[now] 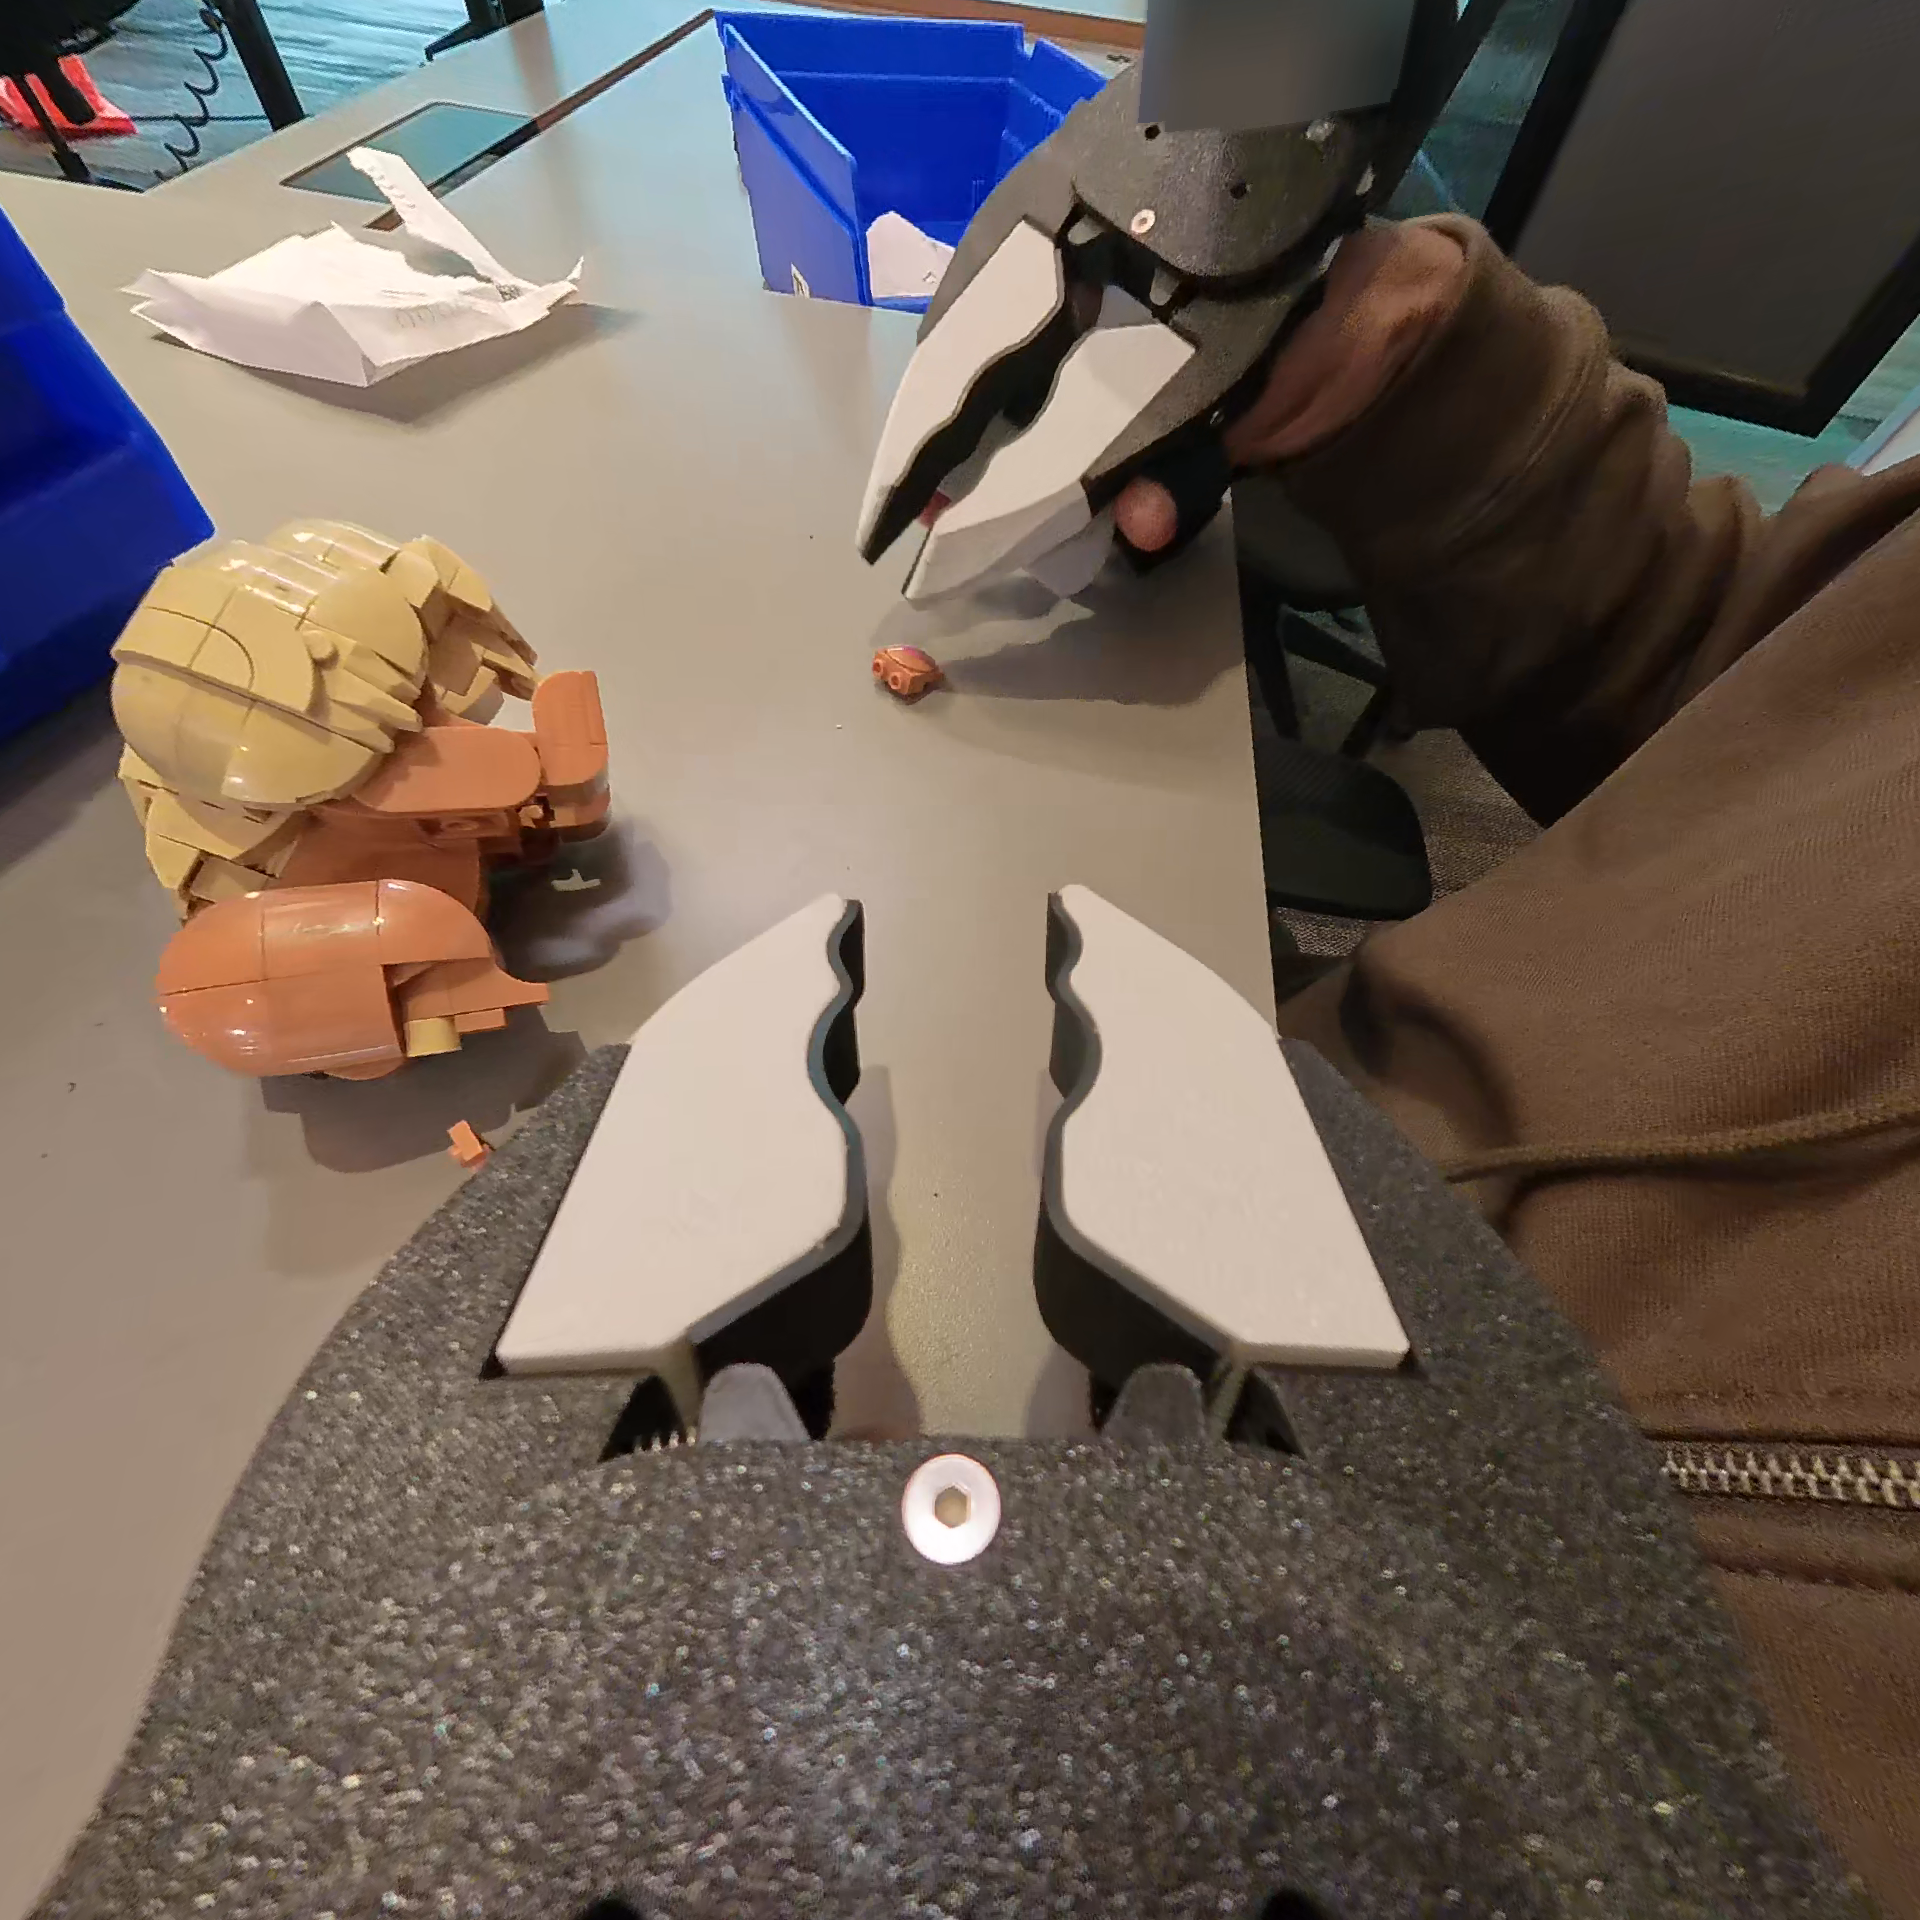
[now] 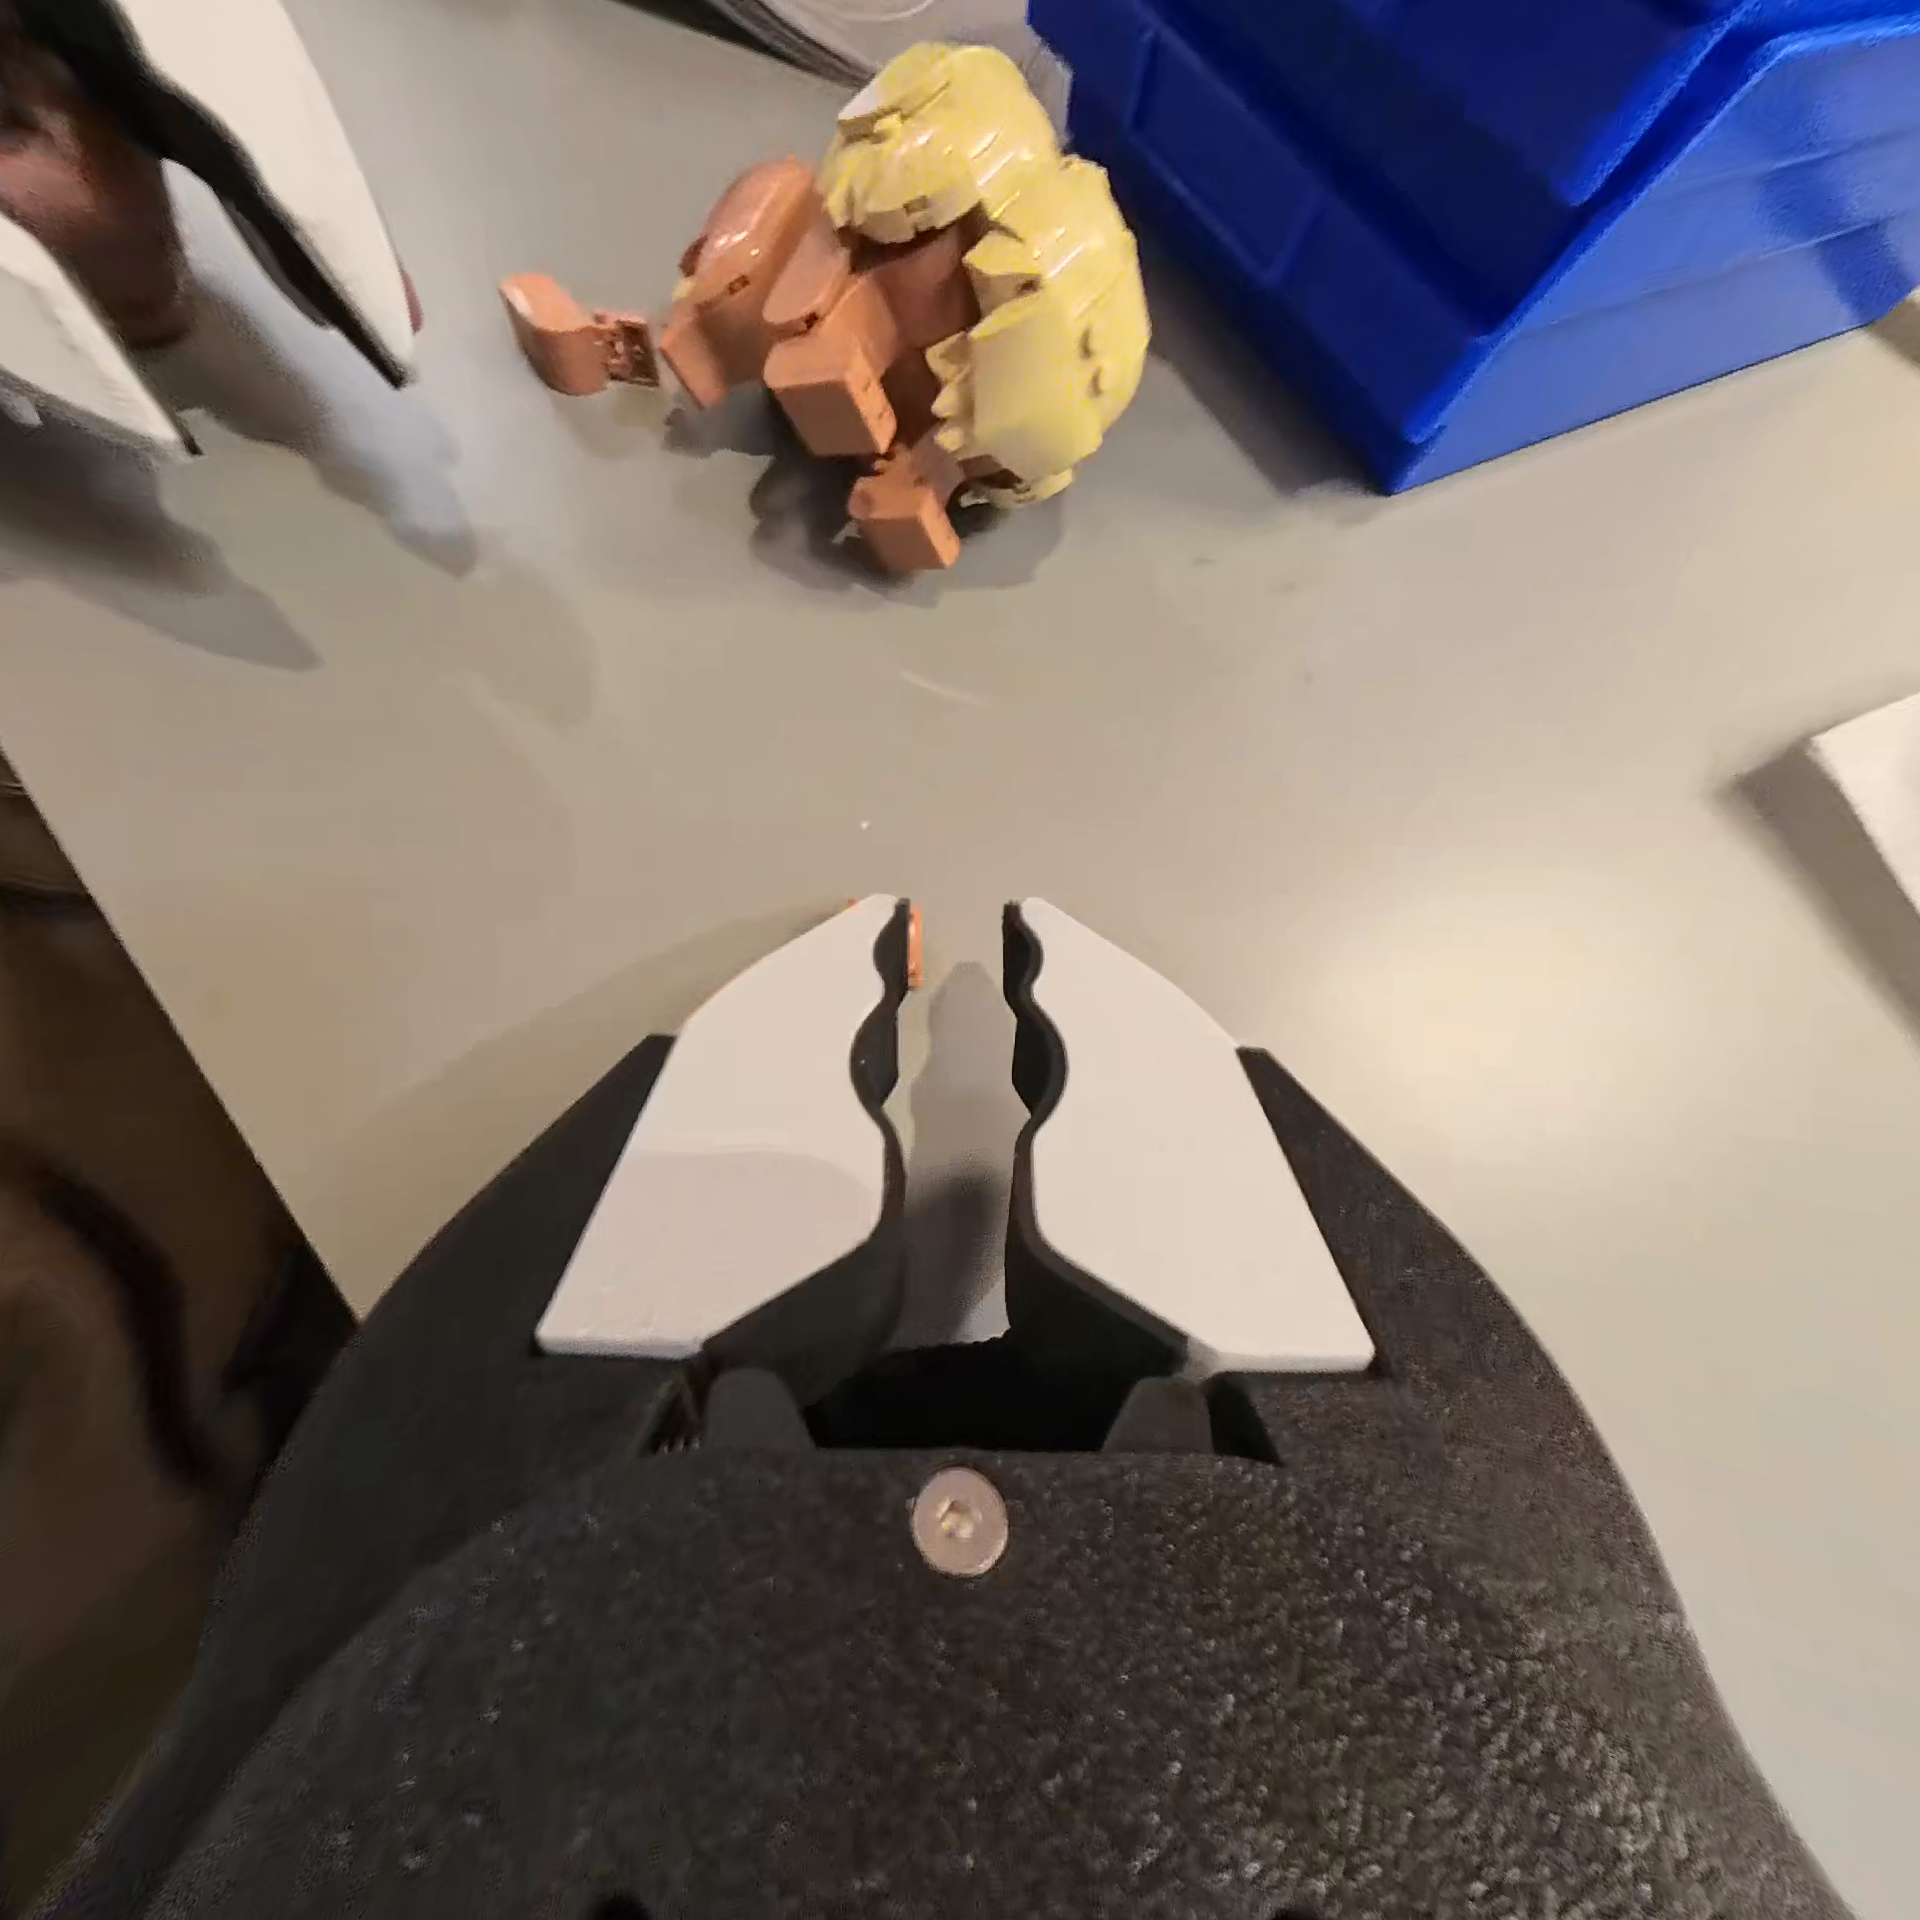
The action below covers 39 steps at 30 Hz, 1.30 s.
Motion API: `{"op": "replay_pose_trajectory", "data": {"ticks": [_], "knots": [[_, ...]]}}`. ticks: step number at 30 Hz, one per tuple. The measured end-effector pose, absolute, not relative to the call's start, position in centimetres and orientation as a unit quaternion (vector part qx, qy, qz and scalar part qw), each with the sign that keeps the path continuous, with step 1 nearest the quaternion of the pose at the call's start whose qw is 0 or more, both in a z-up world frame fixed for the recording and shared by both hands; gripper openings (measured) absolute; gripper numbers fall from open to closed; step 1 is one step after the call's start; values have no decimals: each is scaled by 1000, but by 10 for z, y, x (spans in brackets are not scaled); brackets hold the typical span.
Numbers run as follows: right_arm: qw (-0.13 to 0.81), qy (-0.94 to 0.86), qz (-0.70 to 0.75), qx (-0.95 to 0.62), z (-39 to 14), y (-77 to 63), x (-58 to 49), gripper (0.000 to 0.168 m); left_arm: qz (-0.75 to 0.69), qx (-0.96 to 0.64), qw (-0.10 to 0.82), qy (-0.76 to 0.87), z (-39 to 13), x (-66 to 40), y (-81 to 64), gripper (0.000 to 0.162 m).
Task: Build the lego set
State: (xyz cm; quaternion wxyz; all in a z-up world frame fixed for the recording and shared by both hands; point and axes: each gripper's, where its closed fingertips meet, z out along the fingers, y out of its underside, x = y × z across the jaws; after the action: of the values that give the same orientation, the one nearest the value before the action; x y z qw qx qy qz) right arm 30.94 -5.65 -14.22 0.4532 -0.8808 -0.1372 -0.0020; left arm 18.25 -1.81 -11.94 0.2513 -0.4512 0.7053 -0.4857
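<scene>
- The left claw (image 1: 951, 940) hovers released over the grey tabletop (image 1: 727, 499), its jaws wide apart with nothing between them.
- The right claw (image 1: 902, 556) is slightly parted, tips angled down just above a small orange lego piece (image 1: 906, 670) lying on the tabletop, not gripping it.
- At ten o'clock of the left claw lies the tan-and-orange lego figure (image 1: 343, 790) on its side.
- Farther out sit crumpled white paper (image 1: 353, 301) at eleven and a blue bin (image 1: 894, 145) at twelve.
</scene>
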Motion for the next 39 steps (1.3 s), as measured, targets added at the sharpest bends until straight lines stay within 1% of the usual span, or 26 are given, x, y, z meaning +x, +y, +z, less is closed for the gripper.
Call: {"op": "replay_pose_trajectory", "data": {"ticks": [9,11,13,17,24,30,35,39], "knots": [[382,-166,5,-909,-164,-57,297,19,-482,-445,254,711,-120,182,-20,33],[375,-175,4,-910,-166,-56,294,13,-483,-446,253,710,-120,182,-20,33],[374,-178,-4,-910,-166,-54,293,11,-482,-446,253,710,-121,182,-20,33],[406,-200,-11,-892,-158,-42,281,11,-485,-445,256,708,-119,182,-19,33],[482,-280,-44,-829,-123,-12,229,11,-519,-479,244,664,-112,189,-12,33],[537,-350,-143,-754,-97,6,199,11,-573,-505,210,610,-100,191,-5,33],[552,-404,-242,-688,-91,13,190,11,-610,-524,170,569,-95,189,1,33],[560,-430,-303,-639,-86,14,186,11,-623,-523,157,560,-91,188,1,31]]}}
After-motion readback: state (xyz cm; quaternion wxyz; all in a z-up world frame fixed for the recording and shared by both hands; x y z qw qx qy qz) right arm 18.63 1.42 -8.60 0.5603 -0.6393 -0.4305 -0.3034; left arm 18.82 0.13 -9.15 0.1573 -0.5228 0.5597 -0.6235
